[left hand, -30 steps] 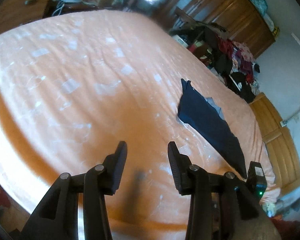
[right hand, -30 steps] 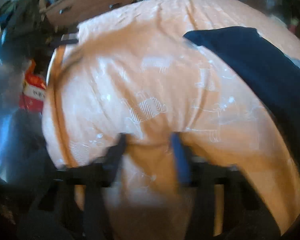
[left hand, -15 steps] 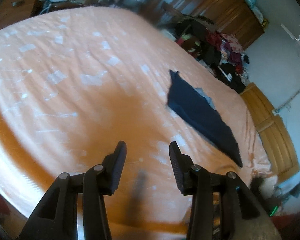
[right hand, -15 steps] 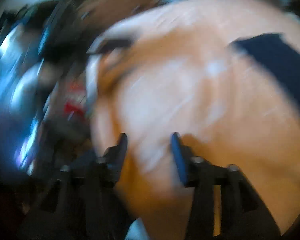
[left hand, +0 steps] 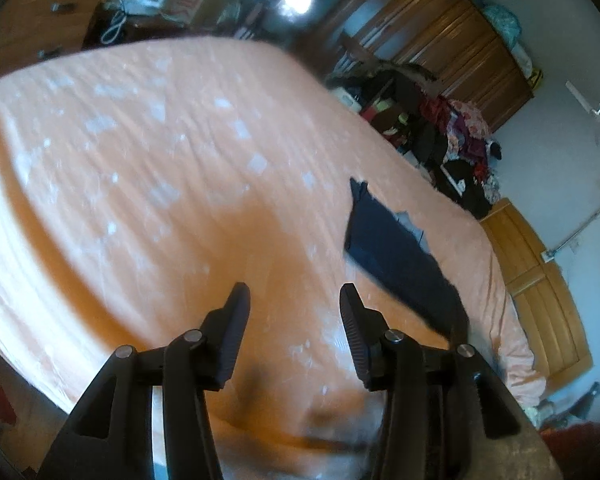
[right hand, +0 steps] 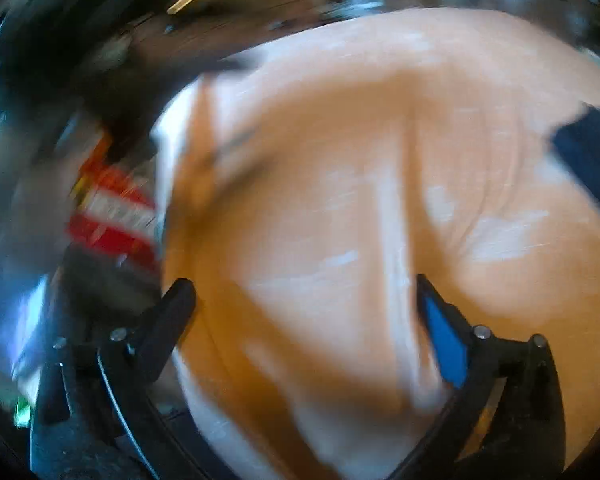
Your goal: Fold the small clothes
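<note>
Left gripper (left hand: 292, 304) and right gripper (right hand: 304, 292) both gape, empty, above the bed (left hand: 140, 184). Navy garment (left hand: 400, 256) lies ahead-right of the left; approach its near corners low, then pinch.

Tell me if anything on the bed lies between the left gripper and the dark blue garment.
Nothing visible does. The left gripper hangs open over bare orange bedsheet, and the dark blue garment lies flat ahead to its right, with only sheet between them. The clothes pile sits beyond the bed.
</note>
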Action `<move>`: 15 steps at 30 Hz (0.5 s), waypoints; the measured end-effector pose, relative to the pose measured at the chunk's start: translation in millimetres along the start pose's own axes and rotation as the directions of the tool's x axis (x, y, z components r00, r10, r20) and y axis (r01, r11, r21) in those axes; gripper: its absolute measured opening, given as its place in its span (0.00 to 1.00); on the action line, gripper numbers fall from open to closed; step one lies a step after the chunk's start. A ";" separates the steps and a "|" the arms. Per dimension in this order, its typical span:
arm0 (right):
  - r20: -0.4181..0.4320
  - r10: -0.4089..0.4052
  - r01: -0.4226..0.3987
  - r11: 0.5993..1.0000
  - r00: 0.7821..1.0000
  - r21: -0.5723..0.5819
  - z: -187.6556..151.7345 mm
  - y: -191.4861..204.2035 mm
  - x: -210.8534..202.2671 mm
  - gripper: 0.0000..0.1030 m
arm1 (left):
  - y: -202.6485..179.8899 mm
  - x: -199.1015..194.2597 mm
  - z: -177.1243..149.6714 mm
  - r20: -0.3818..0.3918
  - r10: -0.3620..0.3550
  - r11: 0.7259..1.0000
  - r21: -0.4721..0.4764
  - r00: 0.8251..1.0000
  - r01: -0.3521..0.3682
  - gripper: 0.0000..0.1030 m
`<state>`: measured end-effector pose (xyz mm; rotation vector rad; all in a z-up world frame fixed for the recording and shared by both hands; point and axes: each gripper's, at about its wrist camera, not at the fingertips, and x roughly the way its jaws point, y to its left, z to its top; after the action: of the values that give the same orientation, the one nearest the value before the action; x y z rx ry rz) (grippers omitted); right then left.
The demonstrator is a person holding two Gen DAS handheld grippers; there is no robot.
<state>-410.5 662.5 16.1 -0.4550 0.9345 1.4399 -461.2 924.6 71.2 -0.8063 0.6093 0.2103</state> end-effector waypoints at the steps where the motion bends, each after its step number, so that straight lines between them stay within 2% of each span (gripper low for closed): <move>1: -0.006 0.021 -0.021 1.000 1.000 -0.007 0.9 1.7 -3.2 1.00 | 0.3 -2.5 2.8 0.010 -0.005 1.000 -0.002 1.000 0.005 0.46; 2: -0.017 0.078 -0.078 0.997 0.997 -0.002 4.5 0.2 -10.1 0.99 | 0.8 -6.4 7.4 0.026 -0.014 1.000 -0.001 1.000 0.014 0.46; 4: 0.000 0.131 -0.131 0.991 0.991 -0.010 12.0 -7.2 -34.6 0.89 | 3.3 -16.8 13.8 0.060 -0.019 1.000 0.005 0.998 0.019 0.48; 5: 0.028 0.139 -0.139 0.990 0.990 -0.017 18.5 -12.7 -48.8 0.88 | 4.9 -20.5 15.8 0.068 -0.017 1.000 0.003 0.998 0.017 0.49; 7: 0.140 0.090 -0.093 0.995 0.986 0.017 28.8 -42.0 -79.0 0.87 | 10.7 -28.2 19.9 0.083 -0.012 1.000 -0.004 0.996 0.012 0.49; 9: 0.173 -0.040 0.015 0.990 0.984 0.144 35.5 -90.3 -84.6 0.87 | 14.6 -35.5 20.2 0.091 -0.006 1.000 -0.010 0.996 0.007 0.49; 10: 0.164 -0.093 0.058 0.976 0.982 0.209 37.8 -112.8 -79.2 0.86 | 15.6 -37.6 19.9 0.094 -0.002 1.000 -0.014 0.996 0.003 0.50; 12: 0.119 -0.137 0.096 0.951 0.983 0.295 42.3 -142.1 -56.4 0.84 | 18.0 -39.9 18.7 0.096 -0.002 1.000 -0.029 0.995 0.005 0.50; 13: 0.085 -0.146 0.113 0.945 0.986 0.306 44.8 -141.1 -40.2 0.83 | 18.3 -40.4 17.8 0.097 0.000 0.999 -0.032 0.995 0.003 0.50; 14: 0.044 -0.097 0.080 0.953 0.994 0.293 46.1 -125.1 -20.1 0.83 | 17.5 -41.5 17.0 0.099 0.000 0.999 -0.033 0.995 0.003 0.50; 15: 0.008 -0.076 0.072 0.969 0.997 0.238 46.8 -93.6 -2.3 0.86 | 16.4 -43.2 16.3 0.102 -0.001 0.999 -0.032 0.995 0.005 0.50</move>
<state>-308.3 684.7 20.7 -0.2960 1.0510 1.2439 -495.8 949.9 95.1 -0.8226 0.5097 0.2576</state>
